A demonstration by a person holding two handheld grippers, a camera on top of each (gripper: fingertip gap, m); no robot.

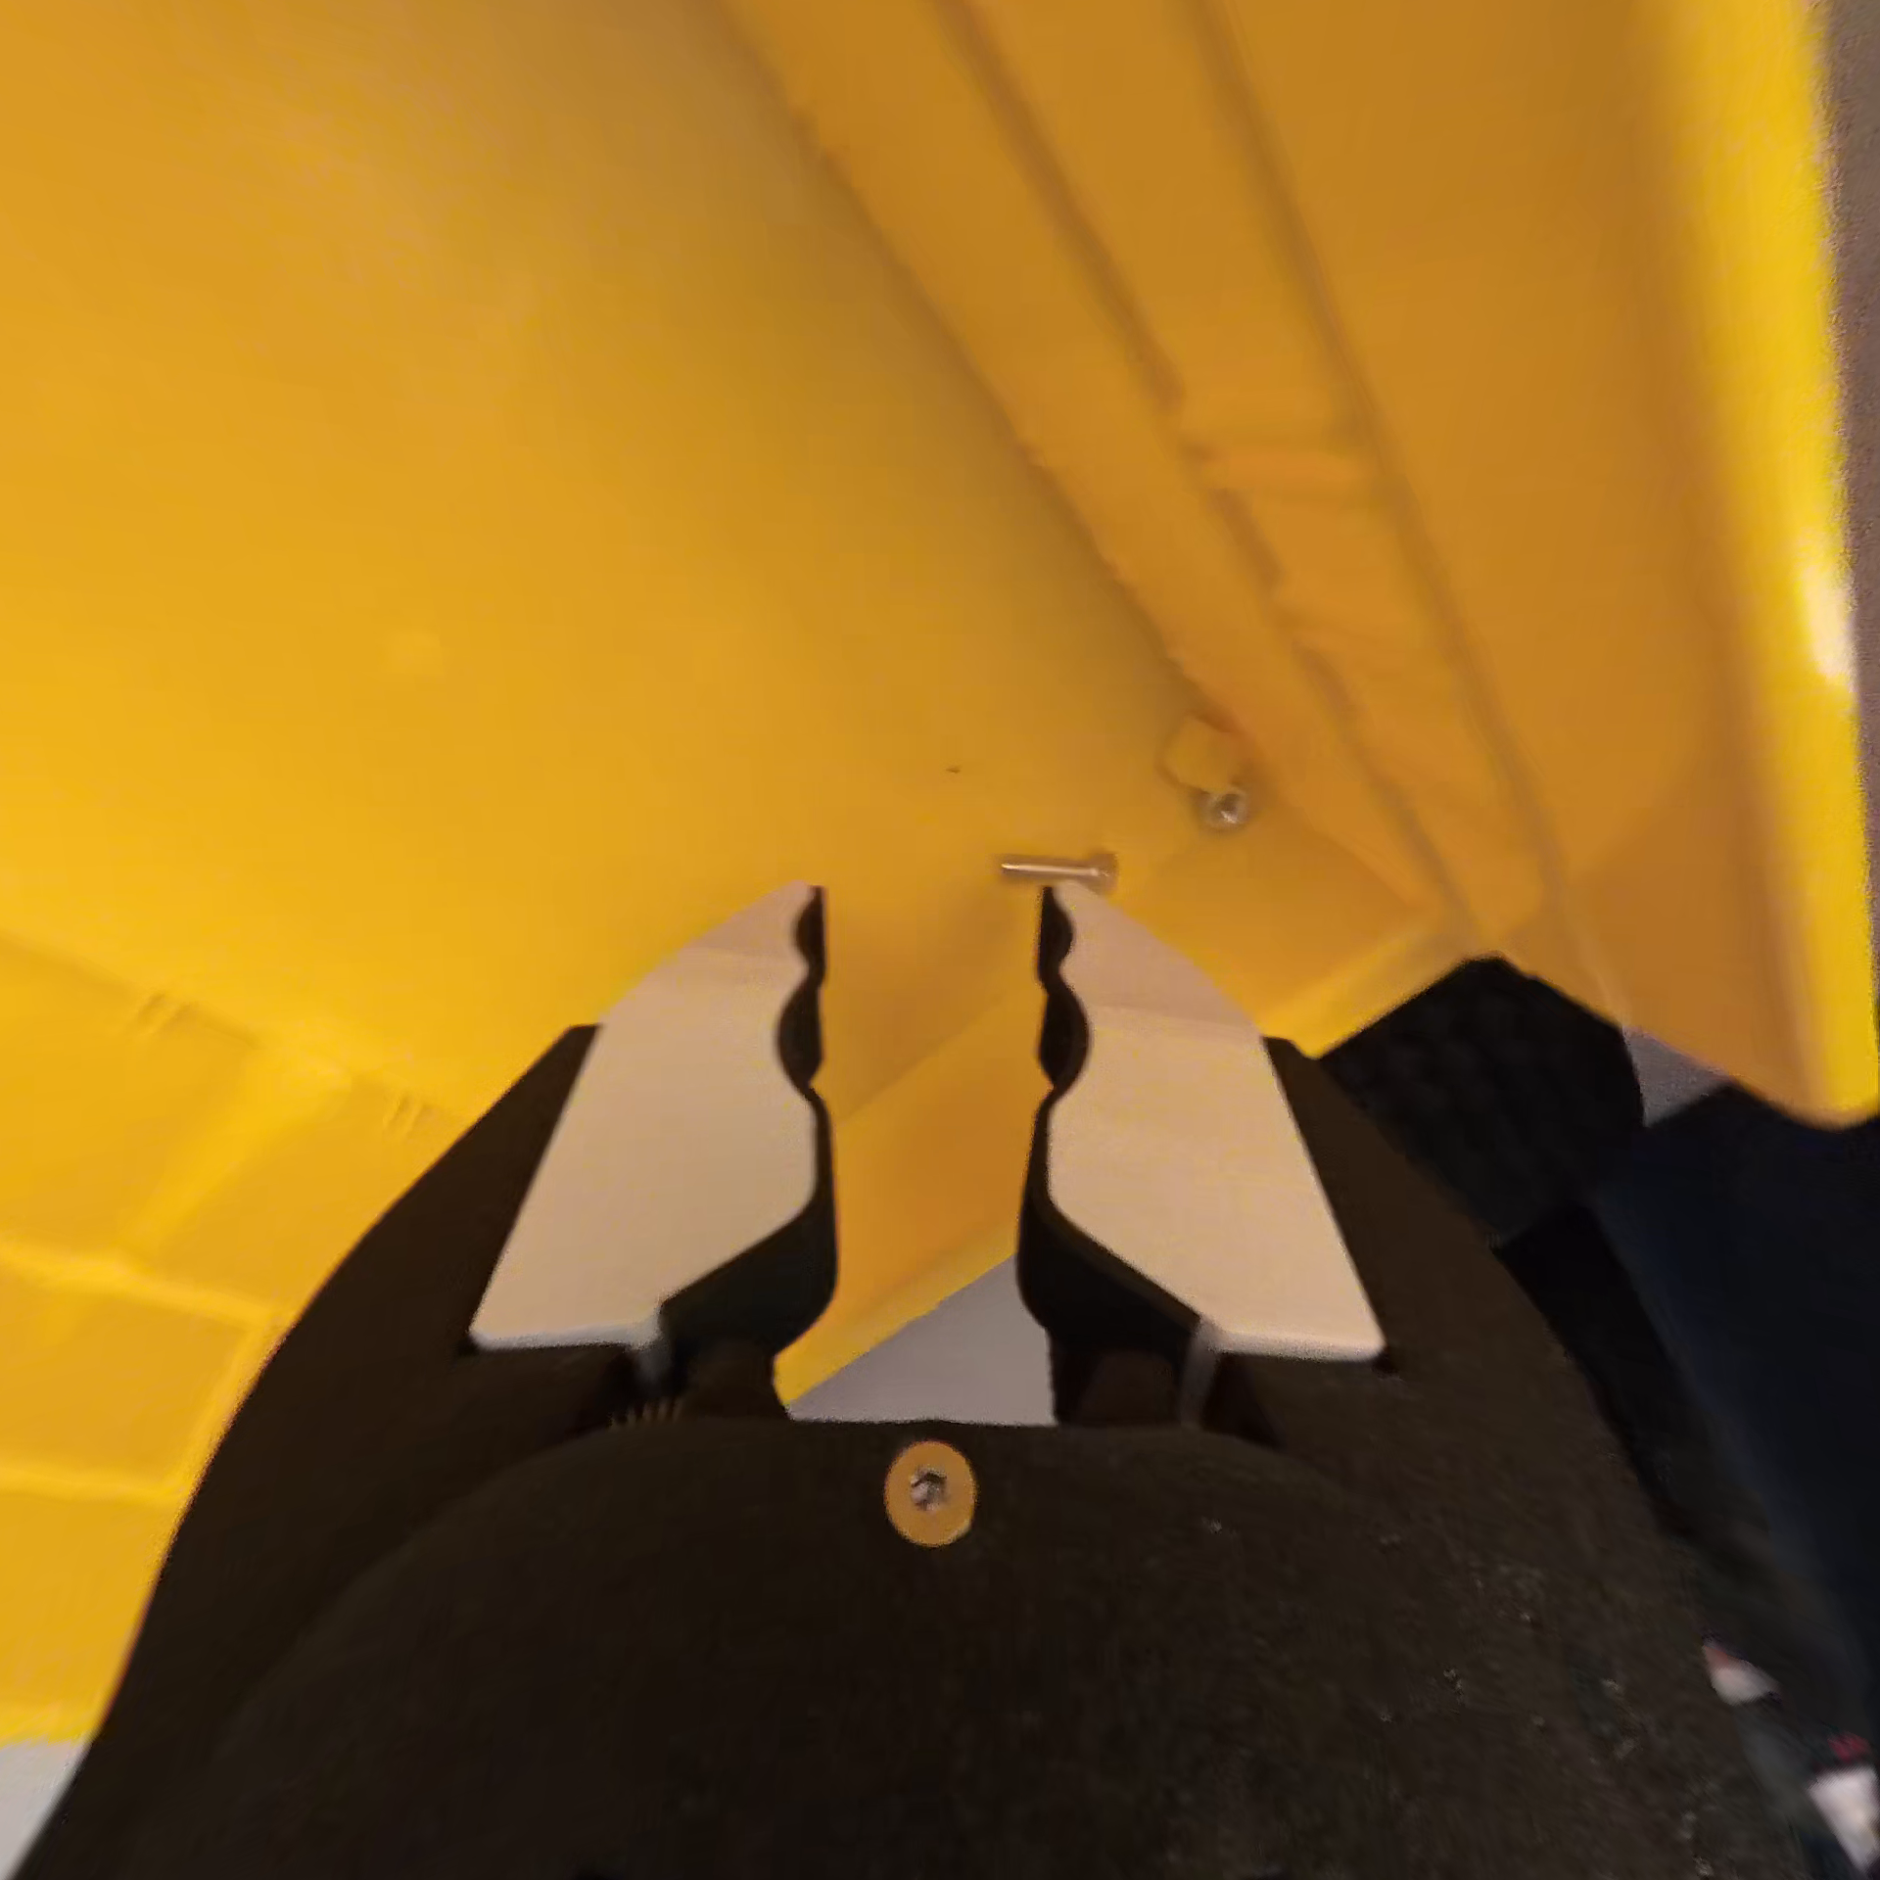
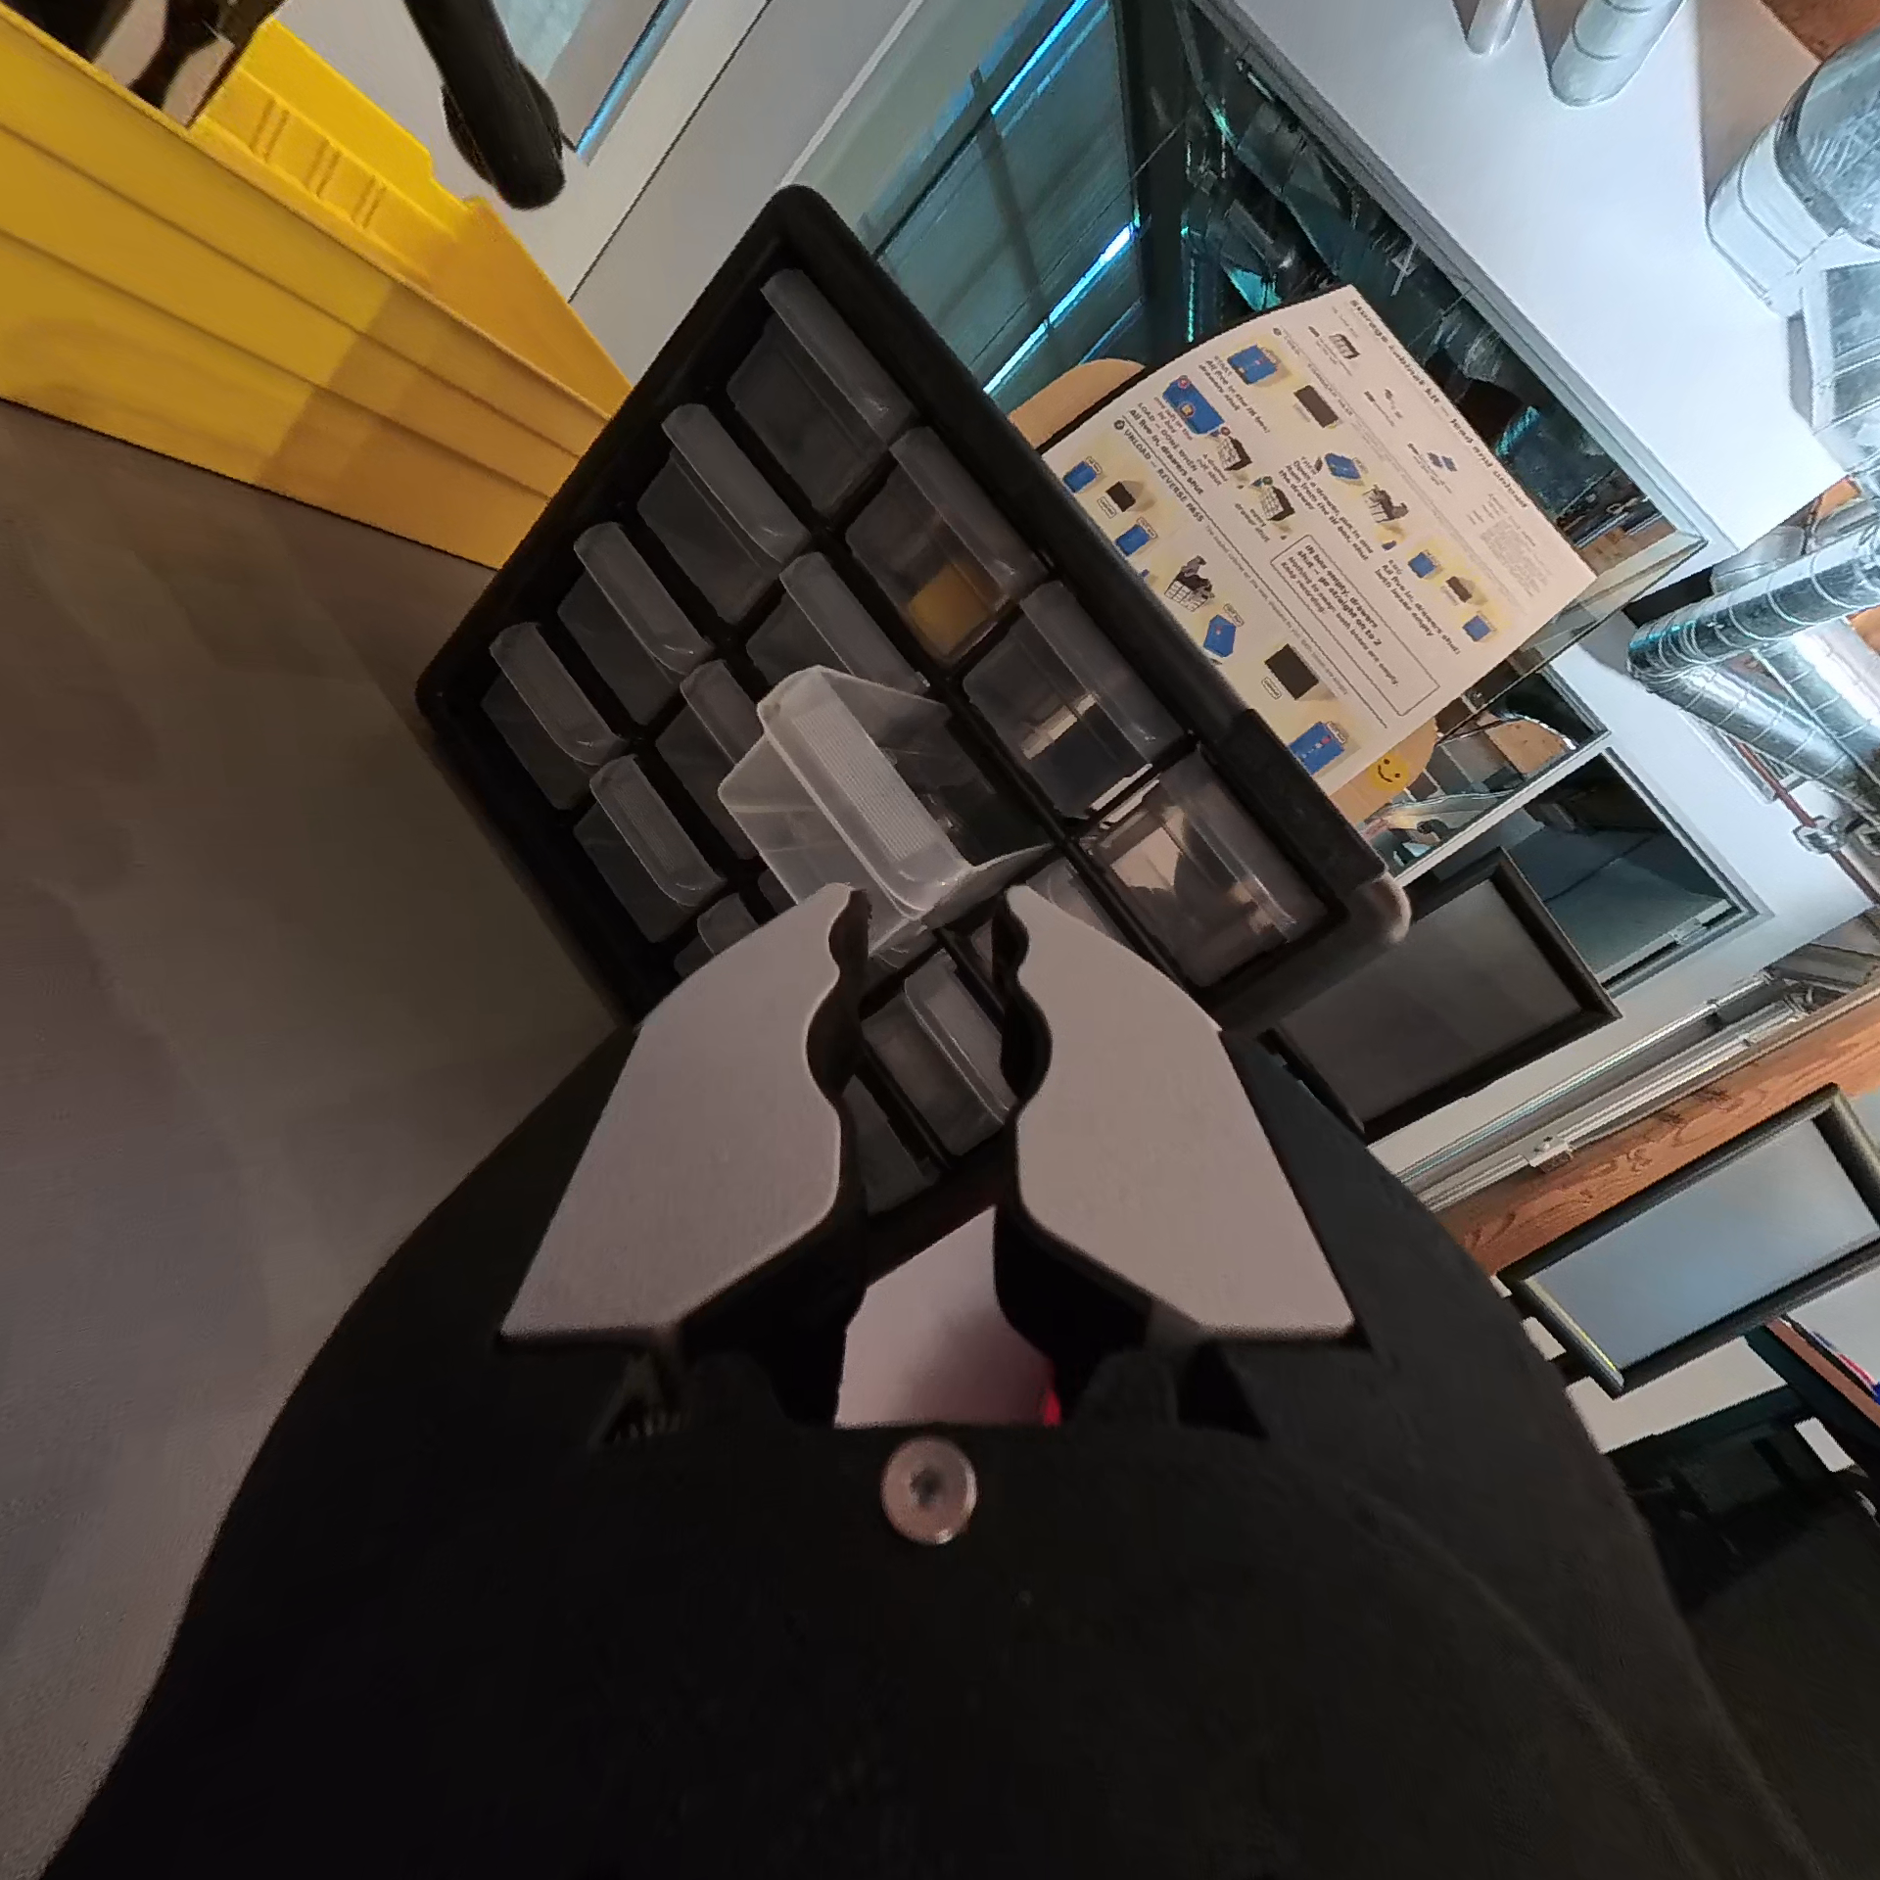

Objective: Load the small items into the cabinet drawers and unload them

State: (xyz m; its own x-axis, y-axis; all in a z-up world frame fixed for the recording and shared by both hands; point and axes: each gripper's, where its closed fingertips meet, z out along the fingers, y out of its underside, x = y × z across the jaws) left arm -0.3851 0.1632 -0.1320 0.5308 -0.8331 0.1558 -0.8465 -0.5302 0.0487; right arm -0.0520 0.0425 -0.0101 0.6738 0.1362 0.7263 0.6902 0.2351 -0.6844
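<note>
- Bin [image 1: 509,509], yellow, fills our left wrist view; we judge the main risk here is our left gripper [image 1: 931,895], its jaws apart and empty, closing off to one side of the little screw [image 1: 1058,868] that lies just past its right fingertip; the tip could nudge it away toward the corner.
- Cabinet [image 2: 1312,814], black, stands on the grey table [image 2: 203,814] beside the bin; one clear drawer [image 2: 844,804] is pulled out and tilted; our right gripper [image 2: 931,911] has its jaws parted just below that drawer's front edge; we cannot tell whether they touch it; if they slip, the drawer could tip and spill.
- Instruction sheet [image 2: 1373,529] stands behind the cabinet, out of our way.
- Second screw [image 1: 1221,807] sits by a small yellow nub near the bin wall, close enough that we might disturb it too; that wall crowds our approach from the right.
</note>
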